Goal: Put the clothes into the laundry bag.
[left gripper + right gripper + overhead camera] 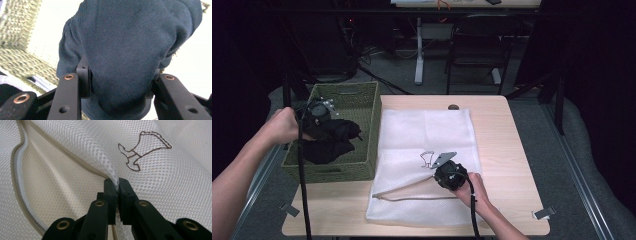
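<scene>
Two tongs at work, both loaded. Left tongs (323, 117) clamped on a bunched dark garment (130, 50), held above the woven basket (373, 125) at 9 o'clock on the desk (507, 130); more dark cloth (324, 150) heaped on the basket floor beneath. Right tongs (117, 187) pinched tight on the upper layer of the white mesh laundry bag (427, 130), close by its embroidered motif (142, 150), lifting the zippered mouth (404, 192) into a slit toward 7 o'clock. Bag spread flat across desk centre.

Risks, as judged:
- Bulky fold between the left pads, cloth spilling well beyond both jaws. Grip on a thick wad only, so possible slip and drop back into the basket or onto the desk at 8 o'clock.
- Trailing hem likely to snag on the basket rim at 3 o'clock of the basket during the carry; basket possibly dragged or tipped.
- Mouth of bag narrow and low. Garment wider than the gap, so likely to bunch on top of the mesh instead of entering.
- Right pinch thin, on slick mesh. Any push from the garment likely to tug the layer free and close the opening.
- Bag unanchored on smooth wood; apt to slide toward 3 o'clock under a sideways shove.
</scene>
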Demonstrator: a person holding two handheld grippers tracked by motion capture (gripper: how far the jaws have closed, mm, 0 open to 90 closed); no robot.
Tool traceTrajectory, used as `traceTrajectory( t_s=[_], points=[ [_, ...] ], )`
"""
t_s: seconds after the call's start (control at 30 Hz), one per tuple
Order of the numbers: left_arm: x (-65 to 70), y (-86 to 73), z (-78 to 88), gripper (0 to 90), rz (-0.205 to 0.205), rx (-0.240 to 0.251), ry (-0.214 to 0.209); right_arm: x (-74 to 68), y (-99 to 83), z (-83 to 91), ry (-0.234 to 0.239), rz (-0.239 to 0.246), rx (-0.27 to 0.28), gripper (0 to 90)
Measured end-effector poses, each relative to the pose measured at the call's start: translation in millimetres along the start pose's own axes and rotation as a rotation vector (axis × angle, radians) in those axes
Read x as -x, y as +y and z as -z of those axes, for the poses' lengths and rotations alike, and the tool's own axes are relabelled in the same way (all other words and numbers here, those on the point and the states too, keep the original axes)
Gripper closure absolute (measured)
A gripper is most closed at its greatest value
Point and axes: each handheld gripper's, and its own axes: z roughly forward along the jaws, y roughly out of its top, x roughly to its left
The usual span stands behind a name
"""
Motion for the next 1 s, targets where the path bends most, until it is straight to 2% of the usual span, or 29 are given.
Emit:
traceTrajectory(
  t_s=[0.13,0.47,0.5,0.67,0.77,0.8,0.83,0.9,1.0],
  points=[
    [0.0,2.4,9.8,55.9,0.002,-0.001,0.011,-0.6,0.1,0.3,0.000,-0.005,-0.002,86.2],
    [8.0,13.3,27.6,55.7,0.019,0.006,-0.004,-0.6,0.0,0.3,-0.001,-0.003,-0.001,86.2],
    [10.0,14.7,28.9,55.7,0.018,0.005,-0.006,-1.4,-0.1,0.6,-0.001,-0.016,-0.003,86.3],
    [19.6,20.9,35.1,55.7,0.024,0.001,-0.016,-1.7,0.0,0.5,-0.004,-0.015,-0.003,86.3],
    [26.2,24.8,39.2,55.7,0.042,0.006,-0.038,-1.7,0.0,0.6,-0.005,-0.013,-0.003,86.3],
    [29.8,26.7,40.8,55.7,0.046,0.013,-0.043,-0.8,0.3,0.4,-0.005,0.003,0.001,86.2],
    [31.6,28.2,42.2,55.7,0.048,0.008,-0.051,-1.8,0.1,0.6,-0.005,-0.013,-0.003,86.3],
    [37.6,31.4,44.7,55.7,0.045,0.015,-0.061,-0.7,0.3,0.3,-0.005,0.004,0.002,86.3],
    [47.3,36.9,47.7,55.7,0.044,0.020,-0.080,-1.1,0.4,0.5,-0.006,0.002,0.001,86.3]
  ],
)
